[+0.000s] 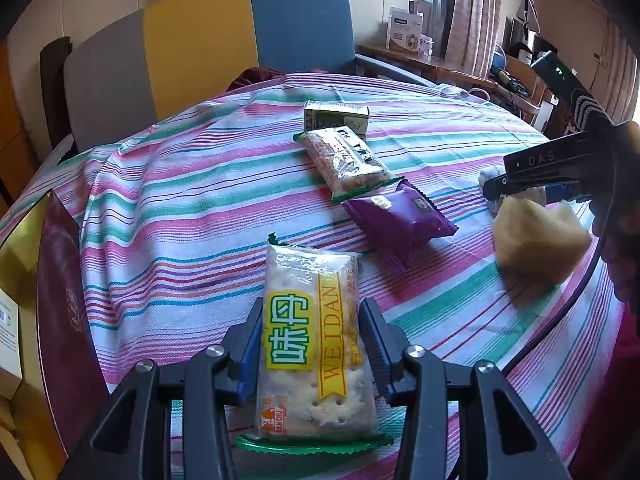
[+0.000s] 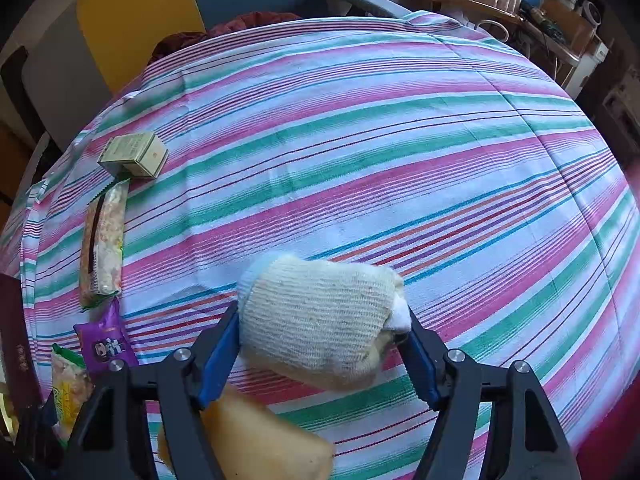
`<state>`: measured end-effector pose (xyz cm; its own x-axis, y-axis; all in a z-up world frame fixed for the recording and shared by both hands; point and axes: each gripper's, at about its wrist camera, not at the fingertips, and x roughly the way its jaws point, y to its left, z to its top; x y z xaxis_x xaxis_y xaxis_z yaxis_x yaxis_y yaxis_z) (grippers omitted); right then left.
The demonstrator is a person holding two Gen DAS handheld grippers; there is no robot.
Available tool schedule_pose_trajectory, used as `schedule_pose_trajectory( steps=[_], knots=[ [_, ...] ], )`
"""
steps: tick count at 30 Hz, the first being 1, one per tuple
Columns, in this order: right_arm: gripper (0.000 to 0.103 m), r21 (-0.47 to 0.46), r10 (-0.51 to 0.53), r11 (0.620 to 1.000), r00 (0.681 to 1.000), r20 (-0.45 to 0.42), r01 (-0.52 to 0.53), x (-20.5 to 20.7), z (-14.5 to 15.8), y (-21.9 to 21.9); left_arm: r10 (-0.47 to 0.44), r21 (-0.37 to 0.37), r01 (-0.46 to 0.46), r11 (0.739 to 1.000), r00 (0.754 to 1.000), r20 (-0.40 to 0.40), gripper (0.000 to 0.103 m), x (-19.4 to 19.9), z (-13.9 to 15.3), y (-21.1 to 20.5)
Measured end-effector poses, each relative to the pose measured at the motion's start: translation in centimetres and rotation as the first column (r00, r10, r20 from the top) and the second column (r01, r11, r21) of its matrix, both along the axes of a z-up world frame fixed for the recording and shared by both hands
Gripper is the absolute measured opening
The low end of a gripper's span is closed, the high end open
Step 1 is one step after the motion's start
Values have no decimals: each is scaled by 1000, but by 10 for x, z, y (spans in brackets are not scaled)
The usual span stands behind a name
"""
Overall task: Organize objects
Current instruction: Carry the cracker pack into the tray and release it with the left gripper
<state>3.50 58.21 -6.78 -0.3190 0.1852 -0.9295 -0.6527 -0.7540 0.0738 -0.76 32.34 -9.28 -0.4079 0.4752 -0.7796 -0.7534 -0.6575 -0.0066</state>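
Observation:
My left gripper (image 1: 310,344) is shut on a clear Weidan cracker packet (image 1: 314,344) with a yellow label, low over the striped tablecloth (image 1: 180,208). Beyond it lie a purple snack packet (image 1: 400,220), a second cracker packet (image 1: 348,162) and a small green box (image 1: 336,118). My right gripper (image 2: 324,344) is shut on a cream knitted cloth (image 2: 320,316); it also shows at the right of the left wrist view (image 1: 520,184). A yellow sponge (image 2: 260,440) lies below the right gripper and also shows in the left wrist view (image 1: 538,244).
A dark red and gold box (image 1: 56,300) stands at the left table edge. A grey, yellow and blue chair back (image 1: 208,44) is behind the table. A cluttered desk (image 1: 440,64) stands at the far right. The right half of the cloth (image 2: 440,160) is bare.

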Motion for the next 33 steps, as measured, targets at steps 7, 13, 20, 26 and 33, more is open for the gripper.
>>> schedule_pose_trajectory(
  steps=[7,13,20,26,33],
  knots=[
    [72,34,13,999,1000,9,-13,0,1,-4,0,3,0,1000,1000,-1,45,0,0,0],
    [72,52,19,998,1000,12,-20,2,3,-6,14,0,-14,1000,1000,-3,42,3,9,-3],
    [72,69,24,997,1000,15,-25,3,2,-8,9,76,-7,997,999,-33,42,17,57,-21],
    [72,83,25,996,1000,15,-26,6,3,-11,77,139,-68,988,995,-59,42,16,99,-52],
    [72,103,29,994,999,23,-31,4,2,-14,189,169,-179,969,981,-47,42,-1,115,-96]
  ],
)
